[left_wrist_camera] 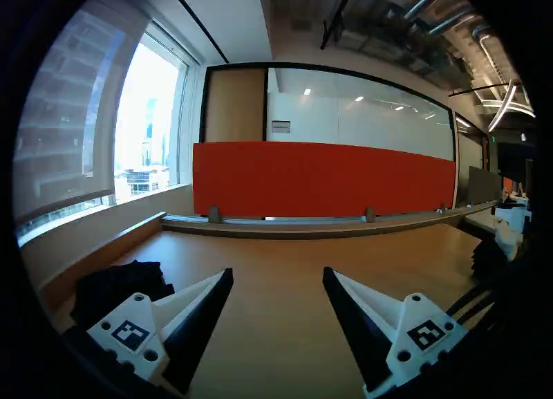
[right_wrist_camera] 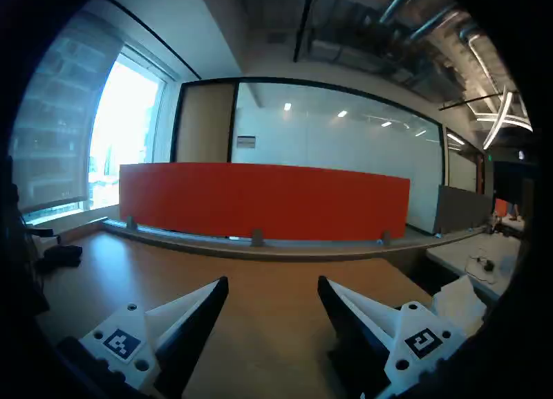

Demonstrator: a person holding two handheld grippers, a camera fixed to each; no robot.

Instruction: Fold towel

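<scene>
A dark crumpled cloth (left_wrist_camera: 117, 288) lies on the wooden table (left_wrist_camera: 290, 261) at the left, just behind my left gripper's left finger (left_wrist_camera: 200, 305). My left gripper (left_wrist_camera: 276, 274) is open above the bare wood, with nothing between its fingers. In the right gripper view, my right gripper (right_wrist_camera: 273, 283) is also open over the table (right_wrist_camera: 276, 274) and holds nothing. A white crumpled cloth or paper (right_wrist_camera: 460, 302) lies by the table's right edge, beside the right finger (right_wrist_camera: 359, 316). A small dark item (right_wrist_camera: 59, 255) rests far left.
An orange divider panel (left_wrist_camera: 318, 181) stands along the table's far edge, with a glass wall behind it. A window ledge (left_wrist_camera: 90, 233) runs along the left. Dark and white items (left_wrist_camera: 508, 236) sit at the right, and a neighbouring desk (right_wrist_camera: 484, 254) holds cables.
</scene>
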